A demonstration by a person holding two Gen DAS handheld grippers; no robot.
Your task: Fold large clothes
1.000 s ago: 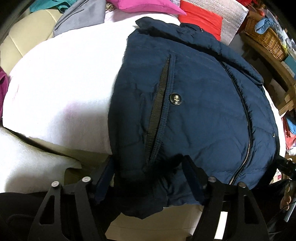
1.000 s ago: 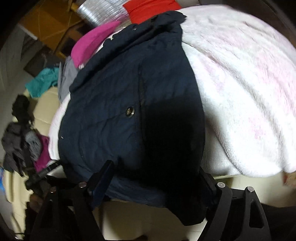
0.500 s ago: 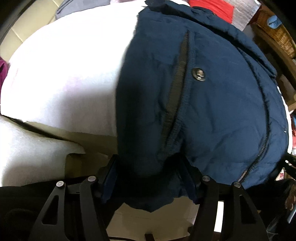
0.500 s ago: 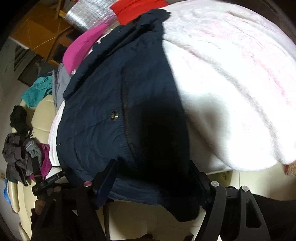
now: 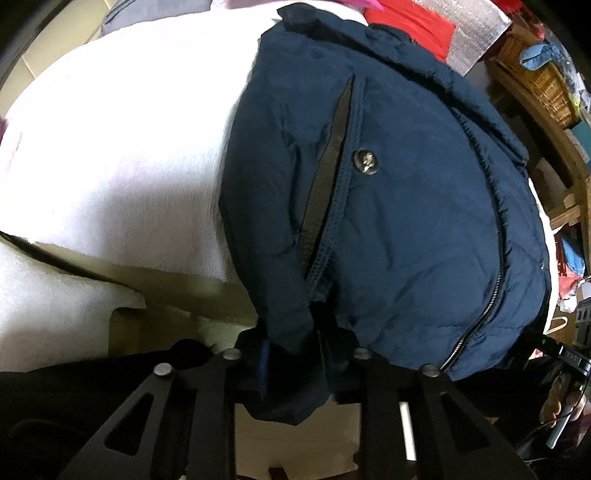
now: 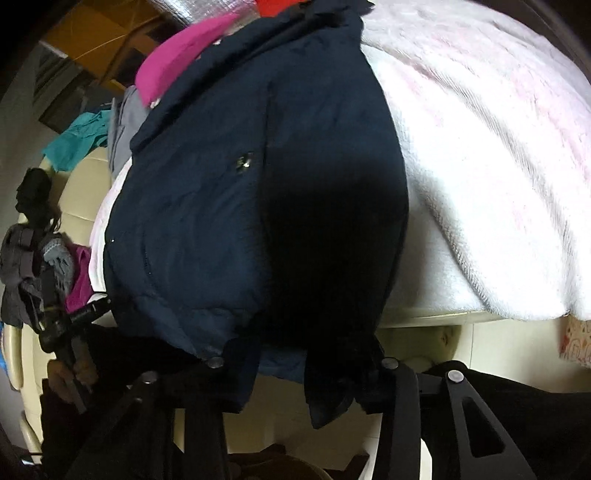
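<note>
A navy padded jacket (image 5: 406,221) with a front zip and a snap button lies on a white fleecy blanket (image 5: 110,166), its hem hanging over the near edge. My left gripper (image 5: 295,354) is closing, with the hem's left corner bunched tight between its fingers. In the right wrist view the same jacket (image 6: 221,221) appears, with the blanket (image 6: 498,184) to its right. My right gripper (image 6: 306,354) is closing too, and its pads pinch the hem's right part, which droops in dark folds below them. Each gripper also shows at the far edge of the other's view.
Behind the jacket lie a red cloth (image 5: 417,26), a pink garment (image 6: 177,62), a grey one and a teal one (image 6: 77,140). A wicker basket (image 5: 543,81) sits on a wooden shelf at the right. Dark clothes (image 6: 26,266) are heaped at the left. A cream frame (image 6: 480,350) lies under the blanket.
Both grippers' jaws have drawn in from wide apart onto the jacket's hem, gathering the fabric between them. The hem corners now bunch and hang at the fingers.
</note>
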